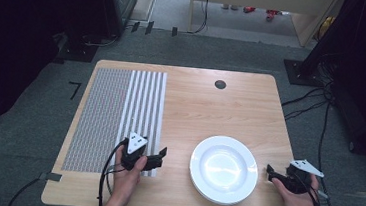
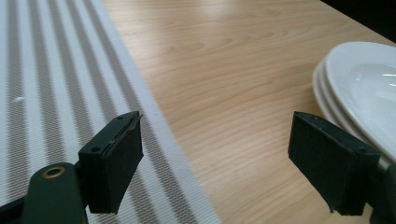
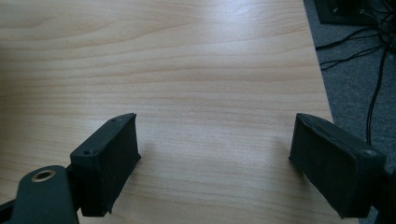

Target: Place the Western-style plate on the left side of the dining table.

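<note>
So far nothing moved, as we judge it — stack of white plates (image 1: 224, 170) sits untouched on wooden table (image 1: 206, 105), near front edge, between our two grippers. Left gripper (image 1: 158, 157) jaws wide, empty, over right edge of striped placemat (image 1: 114, 117), aimed toward stack. Right gripper (image 1: 271, 173) jaws wide, empty, just right of stack. We read grasp, lift and placing as all left to do. Plates round — no long axis; they lie flat, bowls facing up.
</note>
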Action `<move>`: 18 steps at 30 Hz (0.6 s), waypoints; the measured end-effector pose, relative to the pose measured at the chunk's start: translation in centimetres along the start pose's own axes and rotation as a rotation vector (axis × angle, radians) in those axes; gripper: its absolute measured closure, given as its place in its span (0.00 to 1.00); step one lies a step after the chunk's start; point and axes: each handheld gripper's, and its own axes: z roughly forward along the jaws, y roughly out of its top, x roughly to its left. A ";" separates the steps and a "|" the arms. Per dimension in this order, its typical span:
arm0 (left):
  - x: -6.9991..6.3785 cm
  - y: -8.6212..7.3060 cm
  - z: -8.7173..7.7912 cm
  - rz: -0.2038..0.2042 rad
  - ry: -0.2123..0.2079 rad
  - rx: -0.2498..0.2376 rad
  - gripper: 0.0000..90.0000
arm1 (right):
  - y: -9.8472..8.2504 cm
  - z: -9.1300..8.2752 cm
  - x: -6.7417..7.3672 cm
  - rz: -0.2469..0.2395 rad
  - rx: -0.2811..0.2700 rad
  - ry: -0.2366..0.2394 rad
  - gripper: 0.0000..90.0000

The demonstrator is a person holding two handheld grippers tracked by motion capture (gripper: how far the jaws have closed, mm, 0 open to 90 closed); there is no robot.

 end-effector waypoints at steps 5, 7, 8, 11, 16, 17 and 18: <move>-1.2 -0.3 0.4 0.013 -0.041 0.003 0.20 | 0.3 -0.8 0.2 0.038 -0.036 -0.002 0.17; -1.6 -0.4 0.6 0.013 -0.055 0.010 0.20 | 0.5 -1.3 0.4 0.069 -0.062 0.013 0.17; -1.8 -0.4 0.7 0.006 -0.064 0.014 0.20 | 0.8 -1.8 0.8 0.083 -0.095 0.026 0.18; -2.4 -0.5 1.0 -0.003 -0.101 0.017 0.19 | 1.1 -2.3 1.4 0.093 -0.128 0.048 0.18; -3.3 -0.5 1.3 -0.002 -0.132 0.022 0.19 | 1.3 -2.9 2.2 0.103 -0.172 0.095 0.34; -3.8 -0.6 1.4 0.001 -0.143 0.025 0.19 | 1.3 -3.1 2.5 0.107 -0.194 0.122 0.43; -3.9 -0.6 1.5 0.001 -0.148 0.028 0.19 | 1.3 -3.2 2.7 0.112 -0.202 0.137 0.47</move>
